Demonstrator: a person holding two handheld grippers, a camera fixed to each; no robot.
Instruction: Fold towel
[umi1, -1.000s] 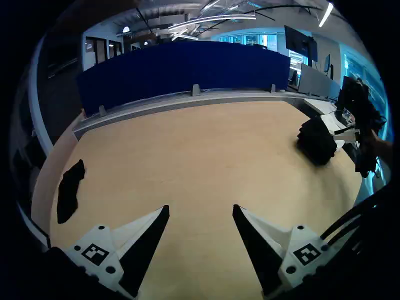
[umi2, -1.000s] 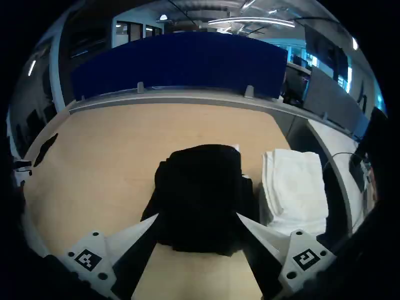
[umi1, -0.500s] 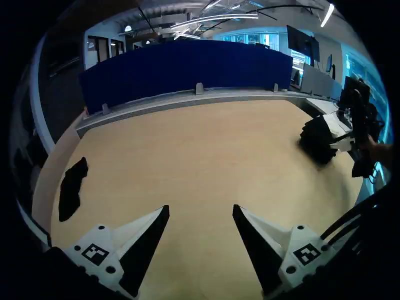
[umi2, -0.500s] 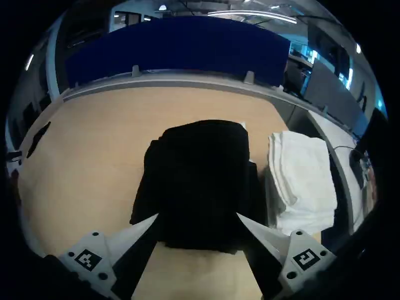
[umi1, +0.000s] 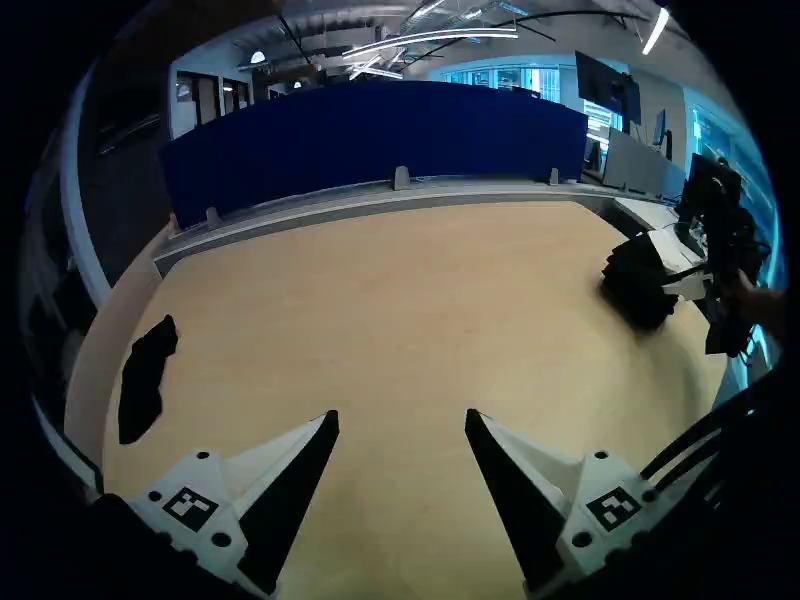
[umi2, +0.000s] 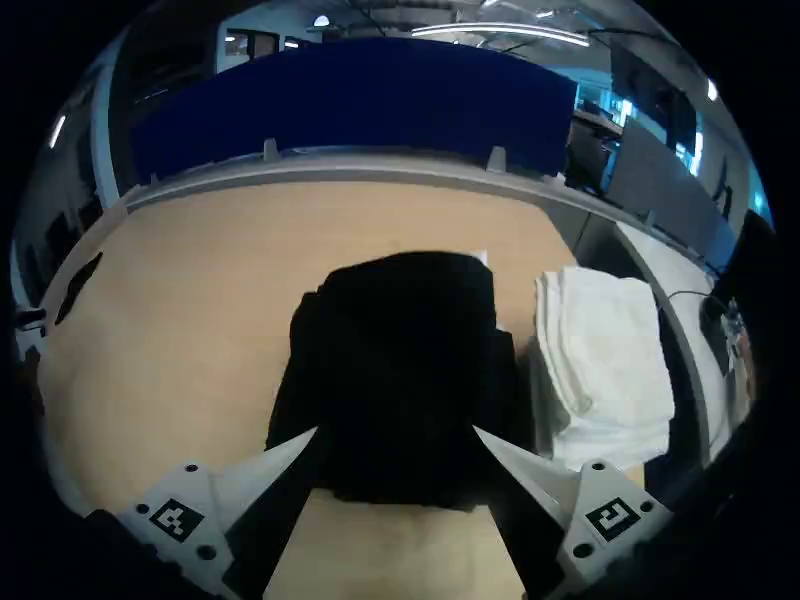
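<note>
The right gripper (umi2: 396, 430) tilts down toward the tabletop (umi2: 200, 290). Its jaws are spread wide, one finger on either side of the near edge of the folded black towel (umi2: 400, 350) and not clamping it. The towel lies flat, its long axis running straight ahead from the jaws. White towels (umi2: 600, 370) lie just right of it. The left gripper (umi1: 400, 414) also has its jaws spread, angled down over the tabletop. A black cloth (umi1: 145, 375) lies far to their left.

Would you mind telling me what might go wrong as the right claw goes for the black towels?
The right claw stands open astride a black towel pile; closing may pinch several layers. The white towel stack lies close beside it near the table edge, so dragging could knock it off.
</note>
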